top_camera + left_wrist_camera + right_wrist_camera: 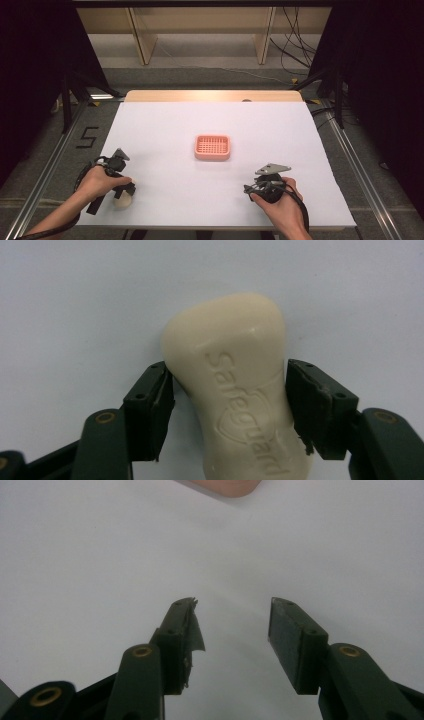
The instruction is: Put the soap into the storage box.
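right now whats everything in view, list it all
soap bar: one, cream, near left of the sheet, between the left gripper's jaws
soap dish: one, pink, slotted, middle of the sheet
sheet: one, white, covering the table
table: one, wooden, far edge showing past the sheet
left gripper: one, black, pads against the soap's sides
right gripper: one, black, jaws apart, holding nothing, near right
hands: two, one on each gripper

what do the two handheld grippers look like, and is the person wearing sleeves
Both grippers, left and right, have dark, nearly black bodies, brass-coloured rivets on the jaw arms, flat rectangular pads, a grey three-cornered plate on top and a black trailing cable. The right gripper's pad is frayed and peeling. The forearms are bare, no sleeves.
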Demonstrator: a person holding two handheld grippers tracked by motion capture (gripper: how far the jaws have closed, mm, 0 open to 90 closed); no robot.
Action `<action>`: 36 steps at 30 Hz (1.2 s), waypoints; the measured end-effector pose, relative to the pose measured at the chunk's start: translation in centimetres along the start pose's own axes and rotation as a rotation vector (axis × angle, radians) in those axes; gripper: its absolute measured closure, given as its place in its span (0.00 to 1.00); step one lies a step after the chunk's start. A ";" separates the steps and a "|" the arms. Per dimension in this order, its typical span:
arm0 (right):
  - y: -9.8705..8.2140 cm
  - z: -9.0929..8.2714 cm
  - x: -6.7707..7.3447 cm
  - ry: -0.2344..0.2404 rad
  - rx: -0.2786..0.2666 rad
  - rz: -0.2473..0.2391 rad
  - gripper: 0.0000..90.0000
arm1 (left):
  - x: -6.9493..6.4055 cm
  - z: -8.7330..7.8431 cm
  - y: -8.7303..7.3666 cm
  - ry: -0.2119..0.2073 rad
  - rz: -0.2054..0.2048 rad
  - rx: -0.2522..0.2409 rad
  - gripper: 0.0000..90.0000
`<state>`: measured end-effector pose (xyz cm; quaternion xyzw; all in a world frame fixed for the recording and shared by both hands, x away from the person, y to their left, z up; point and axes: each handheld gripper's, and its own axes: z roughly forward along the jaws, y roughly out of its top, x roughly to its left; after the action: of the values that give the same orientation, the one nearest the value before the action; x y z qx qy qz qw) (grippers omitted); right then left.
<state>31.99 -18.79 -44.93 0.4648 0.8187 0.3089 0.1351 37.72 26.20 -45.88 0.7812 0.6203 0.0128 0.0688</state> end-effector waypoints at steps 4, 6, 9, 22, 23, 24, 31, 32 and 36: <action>0.0 0.0 0.0 0.000 0.000 0.000 0.60 | -0.2 0.1 0.0 0.005 -0.007 -0.002 0.45; 0.0 0.0 0.0 0.001 0.001 0.000 0.60 | -0.2 0.0 0.0 0.015 0.027 0.024 0.48; 0.0 0.0 0.0 0.001 -0.001 0.001 0.60 | -0.2 0.0 0.1 0.020 0.046 0.032 0.49; 0.0 0.0 0.0 0.000 0.000 0.002 0.60 | -0.1 0.1 0.0 0.024 0.117 0.050 0.51; 0.0 0.0 0.0 -0.001 -0.002 0.002 0.60 | -0.2 0.1 0.0 0.022 0.117 0.040 0.53; 0.0 0.0 0.0 -0.002 -0.001 0.001 0.60 | -0.2 0.1 -0.1 0.016 0.124 0.041 0.53; 0.0 -0.1 0.0 0.000 -0.004 0.002 0.60 | 0.0 -0.1 -0.1 0.007 0.159 0.054 0.54; 0.0 -0.1 0.0 0.000 -0.005 0.002 0.60 | 0.0 -0.1 -0.1 0.006 0.167 0.056 0.54; 0.0 -0.1 0.0 0.000 -0.006 0.004 0.60 | 0.1 -0.1 -0.2 0.004 0.190 0.042 0.54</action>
<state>31.95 -18.82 -44.87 0.4662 0.8167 0.3116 0.1360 37.52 26.32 -45.82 0.8377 0.5438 0.0077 0.0498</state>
